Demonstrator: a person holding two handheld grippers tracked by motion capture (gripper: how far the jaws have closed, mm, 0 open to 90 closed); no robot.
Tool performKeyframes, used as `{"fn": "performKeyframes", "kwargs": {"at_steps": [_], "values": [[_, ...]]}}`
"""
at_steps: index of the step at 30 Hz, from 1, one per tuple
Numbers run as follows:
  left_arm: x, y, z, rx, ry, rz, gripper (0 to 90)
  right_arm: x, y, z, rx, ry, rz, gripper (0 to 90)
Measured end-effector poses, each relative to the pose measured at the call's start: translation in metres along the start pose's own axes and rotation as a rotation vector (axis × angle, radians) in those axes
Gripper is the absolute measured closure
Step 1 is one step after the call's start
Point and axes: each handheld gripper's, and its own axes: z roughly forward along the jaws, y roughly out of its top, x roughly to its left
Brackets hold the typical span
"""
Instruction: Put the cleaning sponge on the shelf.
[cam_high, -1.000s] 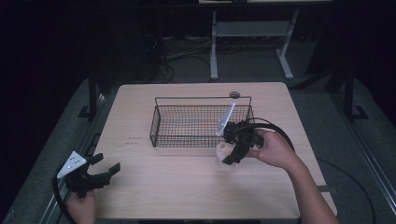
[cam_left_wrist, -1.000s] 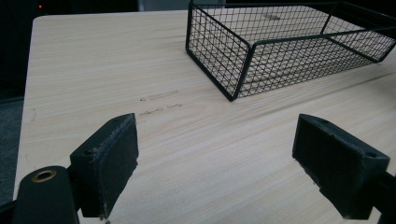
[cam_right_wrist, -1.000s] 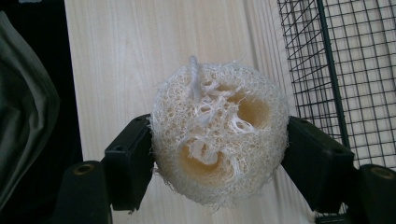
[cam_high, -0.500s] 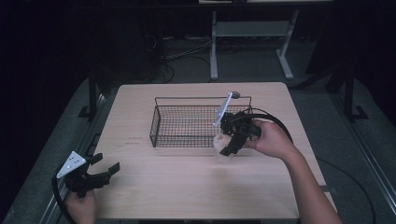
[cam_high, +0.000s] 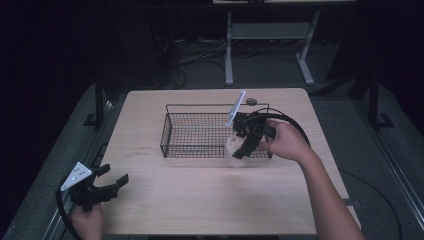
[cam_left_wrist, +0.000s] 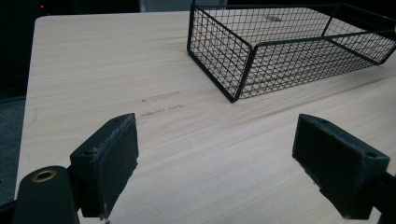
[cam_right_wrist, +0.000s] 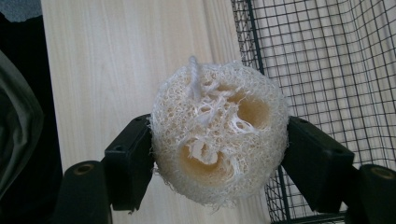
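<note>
Loofah: we see the loofah slice (cam_right_wrist: 218, 137) pinched flat-face-on, held at the basket's near right wall.
Right gripper: our right gripper (cam_high: 243, 146) clamps it from both sides.
Basket: the wire basket (cam_high: 172, 127) lies just beyond; we judge a short lift over the rim.
Left gripper: our left gripper (cam_left_wrist: 231, 170) is spread, idle above the surface (cam_left_wrist: 93, 60), well apart.

Your right gripper (cam_high: 239, 150) hides most of the loofah (cam_high: 233, 146) in the high view, so you cannot tell there whether it is over the wire basket (cam_high: 195, 150) rim or just outside it. In the right gripper view the jaws cover both flanks of the loofah, and the basket runs off the right and top edges. In the left gripper view the basket's far right corner is cut off.
</note>
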Motion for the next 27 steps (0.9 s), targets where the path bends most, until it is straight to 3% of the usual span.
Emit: {"fn": "performKeyframes", "kwargs": {"at_steps": [13,27], "values": [[0.0,0.0,0.0,0.005,-0.001,0.001,13.8,-0.022,0.001,0.0,0.002,-0.005,0.057,28.5],[0.0,0.001,0.001,0.004,-0.005,0.001,13.8,-0.038,0.018,-0.008,0.01,-0.031,0.057,28.5]]}}
